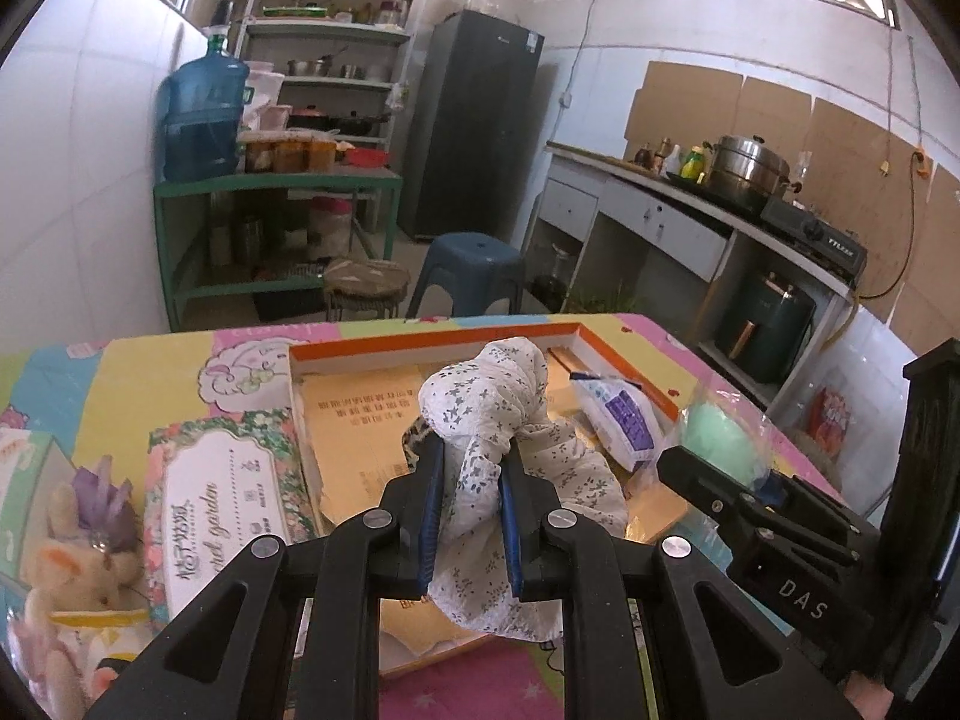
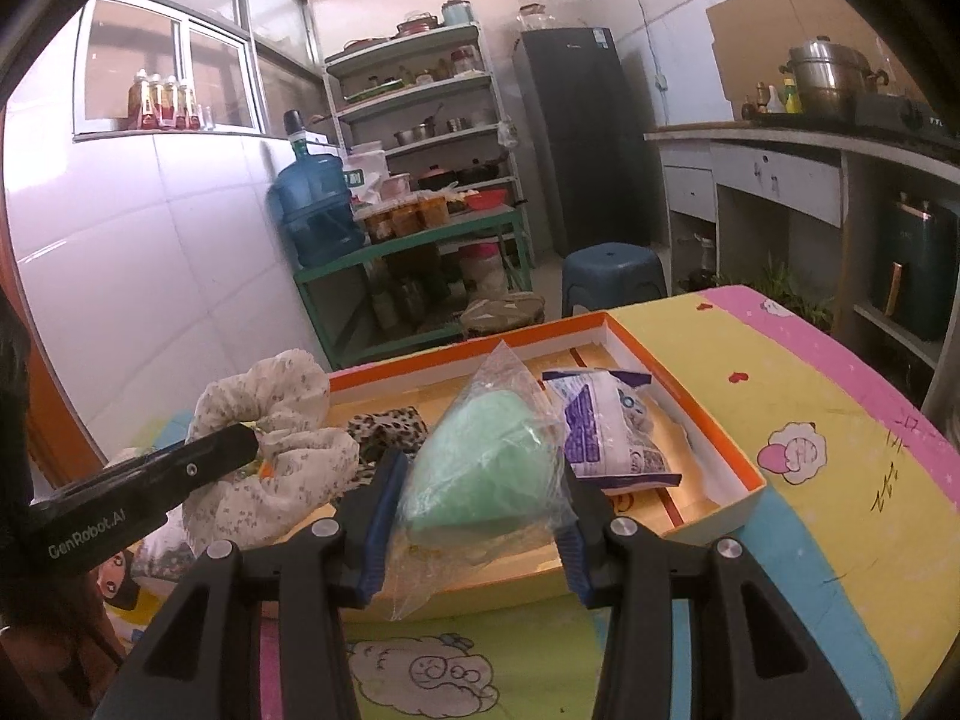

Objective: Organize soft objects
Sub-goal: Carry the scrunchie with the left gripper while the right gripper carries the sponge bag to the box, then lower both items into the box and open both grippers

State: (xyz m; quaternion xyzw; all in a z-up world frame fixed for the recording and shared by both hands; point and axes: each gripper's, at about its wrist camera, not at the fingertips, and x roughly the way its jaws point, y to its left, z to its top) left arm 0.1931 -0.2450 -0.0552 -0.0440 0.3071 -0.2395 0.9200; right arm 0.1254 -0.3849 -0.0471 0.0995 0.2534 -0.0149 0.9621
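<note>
My left gripper [image 1: 471, 456] is shut on a white flowered cloth bundle [image 1: 486, 402] and holds it over the orange-rimmed shallow box [image 1: 432, 339]; the cloth also shows in the right wrist view [image 2: 270, 456]. My right gripper [image 2: 480, 480] is shut on a green sponge in a clear plastic bag [image 2: 486, 456], held above the box [image 2: 708, 426]; the bag shows in the left wrist view [image 1: 720, 438]. A white and purple packet [image 2: 606, 426] and a leopard-print item [image 2: 390, 429] lie in the box.
A floral tissue box [image 1: 222, 498] and a plush toy [image 1: 78, 564] sit left of the orange box on the cartoon tablecloth [image 2: 810, 420]. Beyond the table stand a blue stool [image 1: 468, 270], a green rack [image 1: 270, 186] and a kitchen counter [image 1: 690, 198].
</note>
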